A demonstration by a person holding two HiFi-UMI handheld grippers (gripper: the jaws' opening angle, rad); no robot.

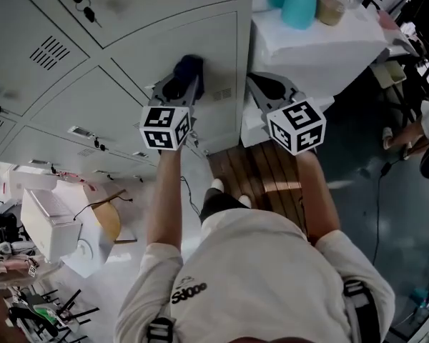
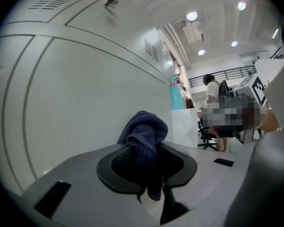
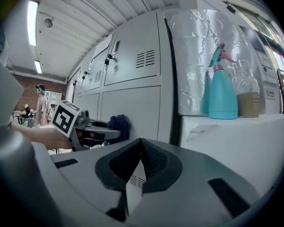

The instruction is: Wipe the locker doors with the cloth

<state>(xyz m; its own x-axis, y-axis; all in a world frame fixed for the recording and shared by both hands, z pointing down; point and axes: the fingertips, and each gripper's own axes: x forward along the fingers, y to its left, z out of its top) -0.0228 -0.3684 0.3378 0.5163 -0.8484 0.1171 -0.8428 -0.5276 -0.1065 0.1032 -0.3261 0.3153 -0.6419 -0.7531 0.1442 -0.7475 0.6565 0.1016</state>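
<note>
My left gripper [image 1: 184, 76] is shut on a dark blue cloth [image 1: 189, 66]. It presses the bunched cloth [image 2: 144, 131] against a pale grey locker door [image 1: 179, 45]. From the right gripper view the cloth [image 3: 118, 125] shows touching that door [image 3: 132, 109], beside the left gripper's marker cube. My right gripper [image 1: 266, 86] hovers to the right, in front of the lockers' end and a white counter. Its jaws [image 3: 138, 148] meet with nothing between them.
A white counter [image 1: 322, 45] stands right of the lockers, carrying a teal spray bottle [image 3: 222, 90] and a jar [image 3: 250, 98]. Keys hang from upper locker doors [image 1: 86, 6]. White boxes and clutter [image 1: 53, 224] lie at lower left. A wooden floor strip [image 1: 264, 170] runs below.
</note>
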